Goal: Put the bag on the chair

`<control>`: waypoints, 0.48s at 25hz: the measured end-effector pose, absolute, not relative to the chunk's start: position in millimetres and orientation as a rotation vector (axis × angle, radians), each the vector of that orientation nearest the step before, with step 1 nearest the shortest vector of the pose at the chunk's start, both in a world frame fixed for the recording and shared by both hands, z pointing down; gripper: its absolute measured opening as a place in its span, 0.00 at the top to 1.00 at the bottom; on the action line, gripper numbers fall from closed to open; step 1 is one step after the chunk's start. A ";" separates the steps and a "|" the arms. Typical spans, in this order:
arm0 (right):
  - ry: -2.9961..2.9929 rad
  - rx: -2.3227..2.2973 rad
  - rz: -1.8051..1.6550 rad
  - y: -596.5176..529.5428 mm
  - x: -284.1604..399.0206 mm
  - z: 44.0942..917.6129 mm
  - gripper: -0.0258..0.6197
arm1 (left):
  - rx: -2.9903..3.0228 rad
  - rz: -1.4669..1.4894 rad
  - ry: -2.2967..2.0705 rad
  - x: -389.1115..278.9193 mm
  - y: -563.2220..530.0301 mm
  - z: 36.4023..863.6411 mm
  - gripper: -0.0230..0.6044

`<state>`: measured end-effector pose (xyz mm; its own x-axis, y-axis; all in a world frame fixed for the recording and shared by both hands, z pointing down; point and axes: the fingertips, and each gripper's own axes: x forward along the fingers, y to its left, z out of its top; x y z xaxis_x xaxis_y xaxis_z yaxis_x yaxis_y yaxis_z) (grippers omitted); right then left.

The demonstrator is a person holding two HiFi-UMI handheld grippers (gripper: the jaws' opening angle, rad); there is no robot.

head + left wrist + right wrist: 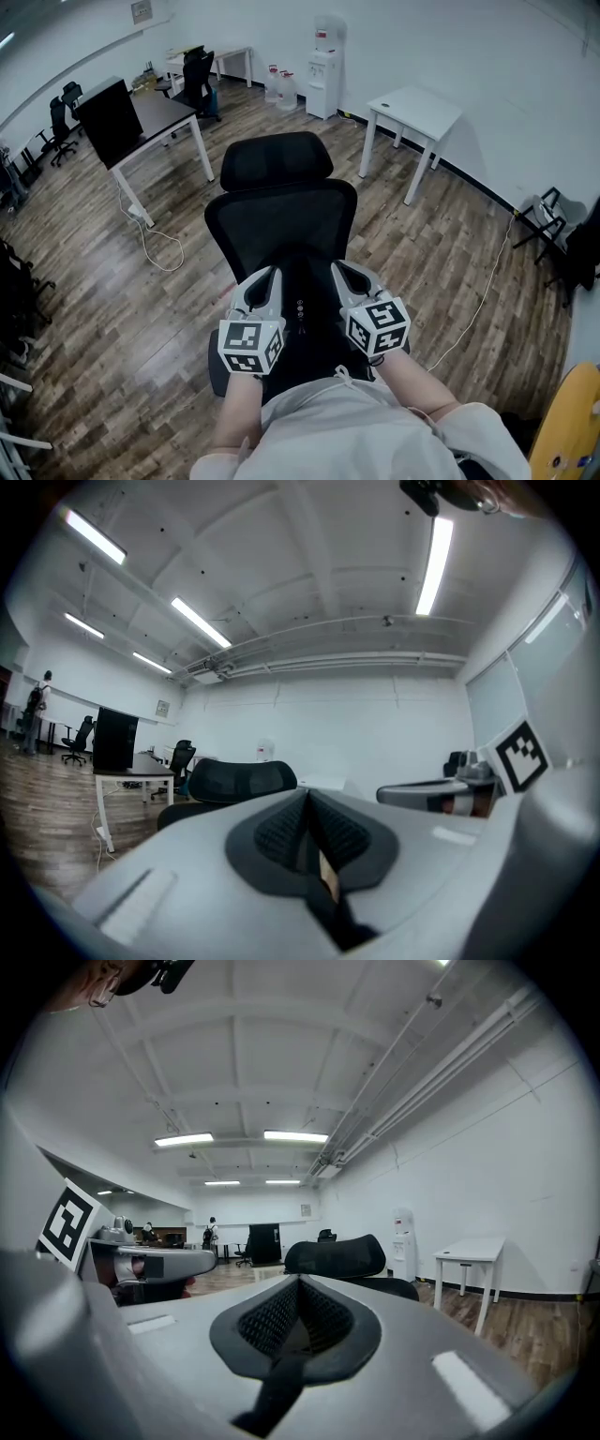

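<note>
Over the black mesh office chair (281, 220) hover the left gripper (270, 277) and right gripper (341, 272), jaws pressed together, empty. Between them, the dark shape (300, 323) on the seat is too murky to identify.

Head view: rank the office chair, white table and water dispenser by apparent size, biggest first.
1. black office chair
2. white table
3. water dispenser
The chair is nearest the camera, so its lead may be partly perspective.

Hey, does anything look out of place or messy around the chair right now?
Nothing spilled or damaged. The chair stands upright. Only a white cable lies looped loose on the floor beside the dark desk.
</note>
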<state>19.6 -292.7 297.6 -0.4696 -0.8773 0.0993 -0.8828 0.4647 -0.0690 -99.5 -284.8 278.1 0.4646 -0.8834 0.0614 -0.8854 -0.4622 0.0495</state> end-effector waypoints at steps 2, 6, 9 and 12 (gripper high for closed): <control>-2.647 1.576 0.174 -293.5 14.7 299.6 0.96 | 2.625 0.040 -1.581 -100.7 -283.9 279.6 0.95; -2.647 1.550 0.186 -293.5 9.0 304.5 0.96 | 2.602 0.038 -1.589 -105.5 -283.0 284.4 0.95; -2.645 1.536 0.200 -294.0 0.7 310.2 0.96 | 2.580 0.038 -1.603 -117.0 -284.2 289.4 0.95; -2.644 1.529 0.217 -297.5 -7.7 315.9 0.96 | 2.560 0.029 -1.620 -130.1 -288.2 293.0 0.95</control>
<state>-7.7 -297.5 315.9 -0.4992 -0.8552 0.1395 -0.8665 0.4923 -0.0827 -130.1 -288.2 293.0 0.4297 -0.8998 0.0759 -0.9019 -0.4236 0.0846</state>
